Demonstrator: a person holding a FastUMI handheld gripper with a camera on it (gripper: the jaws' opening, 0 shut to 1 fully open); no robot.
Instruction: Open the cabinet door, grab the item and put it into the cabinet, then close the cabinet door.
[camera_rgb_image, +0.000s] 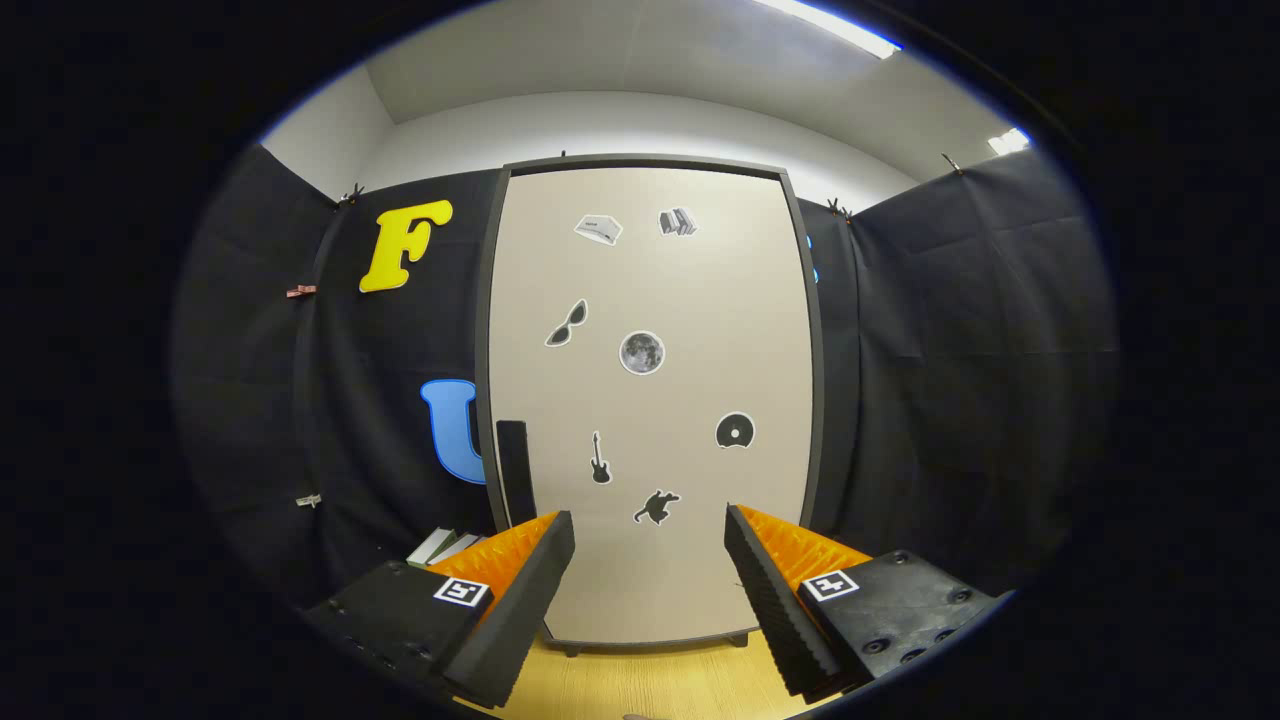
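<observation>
**A:** Where was the claw (650, 560) at that moment?

**B:** Facing the cabinet door (650, 400) square on, fingers spread wide apart — nothing between them, nothing gripped. Left finger (520, 600) and right finger (770, 600) both showed black ribbed pads with orange backing, and each carried a small black-and-white marker tag on its black body.

**A:** Door state?

**B:** Closed. A tall beige panel in a dark grey frame, sitting flush as far as I could tell. A black vertical handle (515, 470) sat on its left edge, low down, just beyond the left fingertip. The claw touched neither handle nor door; how near the fingertips were to the panel could not be judged.

**A:** Anything on the panel?

**B:** Stickers (642, 352) scattered over it — a moon disc near the middle, sunglasses to its left, a guitar and a dark animal shape lower down, a disc at the lower right, two small book-like ones near the top.

**A:** And the item to be stowed?

**B:** A pale book-like object (442, 547) lay left of the cabinet's base, beside the left finger and partly hidden behind it. Could not tell exactly what it was, or whether it was one piece or two.

**A:** Surface?

**B:** Light wooden counter (650, 680) under the cabinet, showing between the fingers.
</observation>
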